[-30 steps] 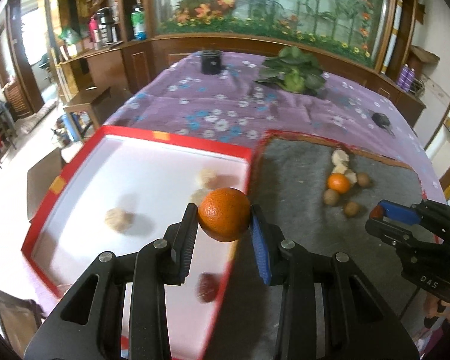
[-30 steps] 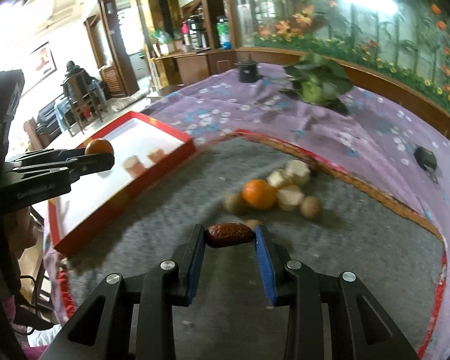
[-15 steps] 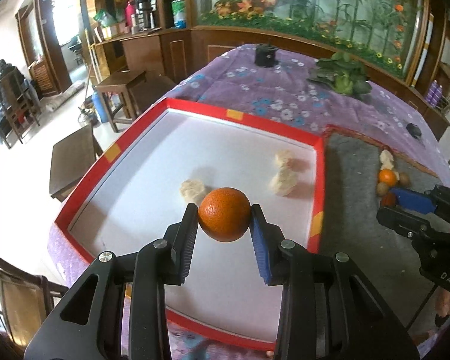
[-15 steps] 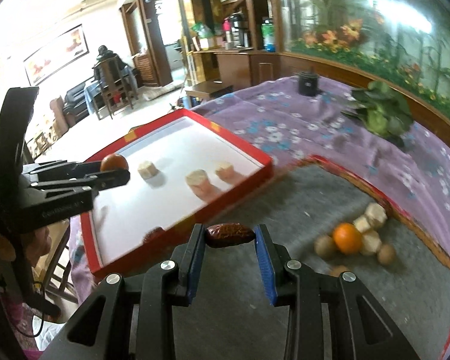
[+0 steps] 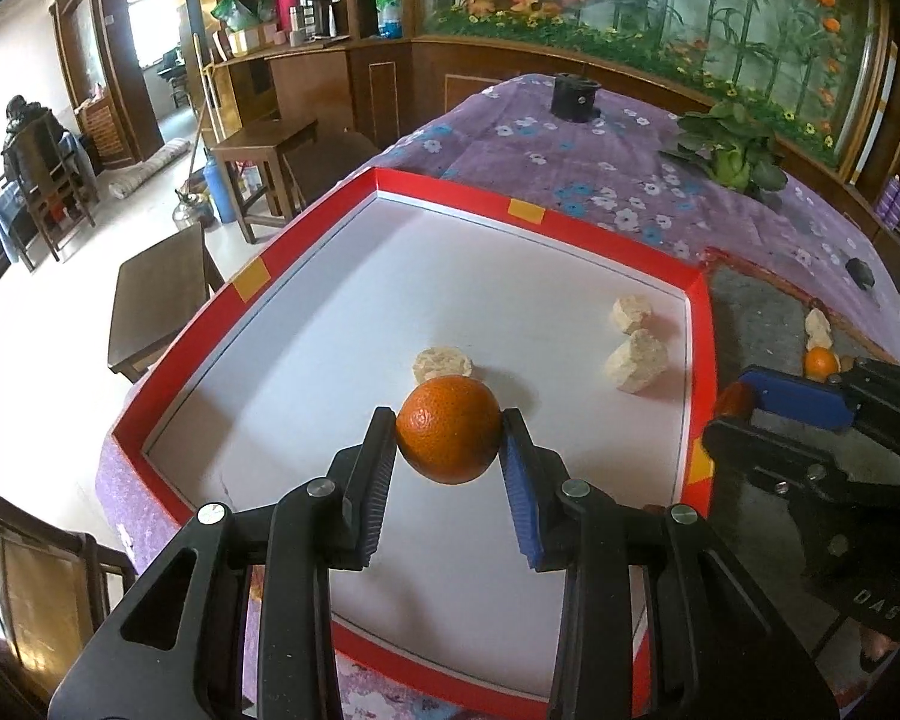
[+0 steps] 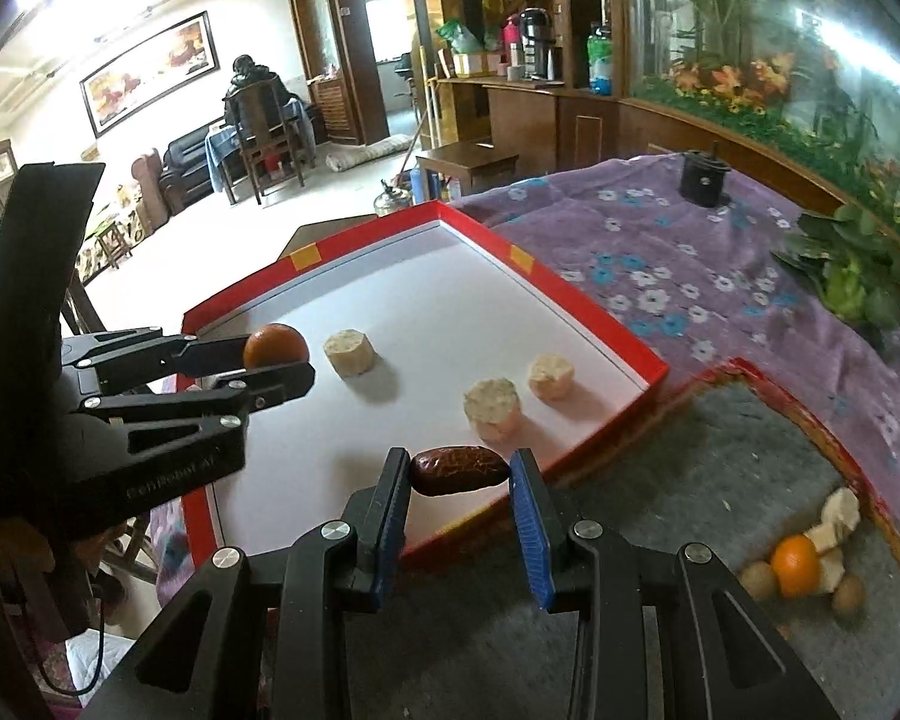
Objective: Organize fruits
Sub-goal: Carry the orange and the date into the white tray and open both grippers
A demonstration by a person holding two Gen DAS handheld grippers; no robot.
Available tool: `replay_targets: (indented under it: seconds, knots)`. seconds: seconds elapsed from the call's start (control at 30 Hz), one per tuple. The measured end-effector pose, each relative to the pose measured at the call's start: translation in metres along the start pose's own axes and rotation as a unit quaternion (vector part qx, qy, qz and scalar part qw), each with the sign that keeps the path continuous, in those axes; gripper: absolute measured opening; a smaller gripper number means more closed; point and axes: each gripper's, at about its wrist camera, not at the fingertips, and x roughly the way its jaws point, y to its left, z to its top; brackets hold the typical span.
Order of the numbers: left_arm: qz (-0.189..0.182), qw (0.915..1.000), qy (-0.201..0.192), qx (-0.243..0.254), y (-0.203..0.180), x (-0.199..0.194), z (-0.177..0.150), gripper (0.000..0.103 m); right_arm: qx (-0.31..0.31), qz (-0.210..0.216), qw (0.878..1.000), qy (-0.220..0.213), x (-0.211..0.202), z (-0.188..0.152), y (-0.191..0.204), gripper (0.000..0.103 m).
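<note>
- The left gripper (image 5: 449,441) tilts steeply downward over the white floor of the red-rimmed tray (image 5: 306,252), its two pads pressed on either side of an orange (image 5: 449,429) held clear of the tray floor.
- The right gripper (image 6: 459,474) also points down at a slant, at the tray's near rim where it meets the grey mat (image 6: 720,480); its pads are clamped on the ends of a dark red date (image 6: 457,470), which lies crosswise between them.
- Seen from the right wrist camera, the left gripper reaches in from the left side, well apart from the right one, with the orange at its tip above the tray's left part.
- In the tray: three pale, cut fruit chunks (image 6: 491,408) (two close together near the right wall, one alone just beyond the held orange).
- On the grey mat, in a small cluster: one second orange (image 6: 797,564), two small round brown fruits (image 6: 849,597) and a few pale chunks touching it (too blurred to count exactly).
- Tray and mat rest on a table under a purple flowered cloth (image 6: 660,264), which also carries one black cylindrical object (image 6: 702,180) and one leafy green plant (image 6: 852,270).
</note>
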Motion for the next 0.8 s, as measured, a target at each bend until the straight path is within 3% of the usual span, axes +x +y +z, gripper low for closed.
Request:
replay_targets:
  seconds: [0.47,0.7,0.8]
  knots:
    - [0.002,0.9999,0.01,-0.001,0.002,0.011,-0.001,0.034,-0.017,0.014,0.999,0.039,0.046,0.007,0.011,0.033]
    - [0.012,0.9996,0.025,-0.012,0.003,0.017,-0.003,0.034,-0.004,0.022,0.999,0.038,0.053,0.004,0.006,0.033]
    - [0.018,0.9994,0.026,-0.017,0.005,0.018,-0.003,0.035,-0.008,0.023,0.999,0.031,0.049,0.004,0.007,0.04]
